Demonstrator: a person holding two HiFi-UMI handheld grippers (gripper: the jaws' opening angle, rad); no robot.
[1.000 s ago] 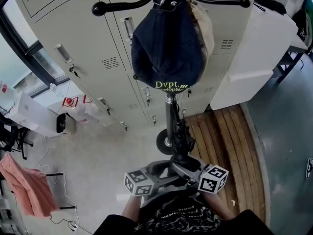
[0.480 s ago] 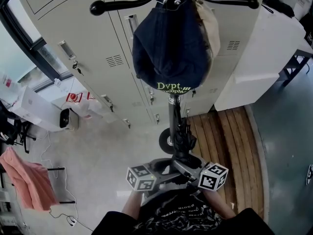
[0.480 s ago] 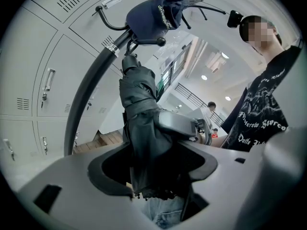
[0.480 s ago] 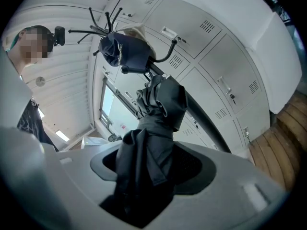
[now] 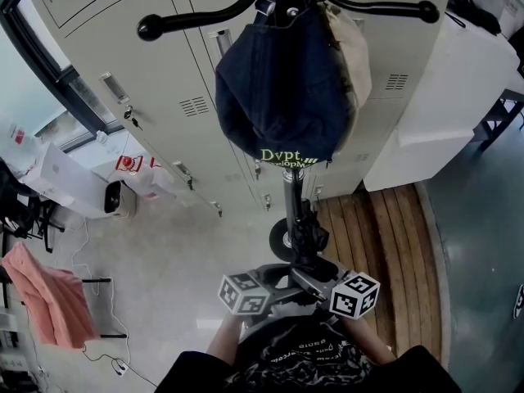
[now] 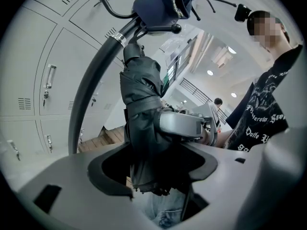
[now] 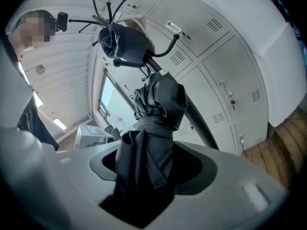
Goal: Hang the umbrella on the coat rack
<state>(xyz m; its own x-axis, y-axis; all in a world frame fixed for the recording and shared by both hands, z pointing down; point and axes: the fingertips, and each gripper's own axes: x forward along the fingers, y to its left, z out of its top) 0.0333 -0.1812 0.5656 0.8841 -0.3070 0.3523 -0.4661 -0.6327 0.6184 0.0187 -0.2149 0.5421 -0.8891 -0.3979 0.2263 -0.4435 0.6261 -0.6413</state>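
The folded black umbrella (image 5: 306, 234) stands upright just in front of the coat rack's pole (image 5: 291, 188). My left gripper (image 5: 285, 282) and my right gripper (image 5: 318, 278) are both shut on its lower part from opposite sides. In the left gripper view the umbrella (image 6: 143, 114) fills the jaws of my left gripper (image 6: 151, 169), with a jaw of the right gripper (image 6: 184, 126) against it. The right gripper view shows the umbrella's cloth (image 7: 152, 128) bunched inside my right gripper (image 7: 146, 176). The rack's hook arms (image 5: 195, 15) spread out above; the umbrella's handle end is hidden.
A navy cap (image 5: 282, 80) and a beige one (image 5: 354, 47) hang from the rack's top. Grey lockers (image 5: 147, 97) stand close behind. The rack's round base (image 5: 281, 237) rests beside wooden slats (image 5: 377, 252). A white cabinet (image 5: 446, 97) is at right, a pink cloth (image 5: 45, 301) at left.
Both grippers have sunk a little with the umbrella, staying beside the pole. Their hold on it looks the same.
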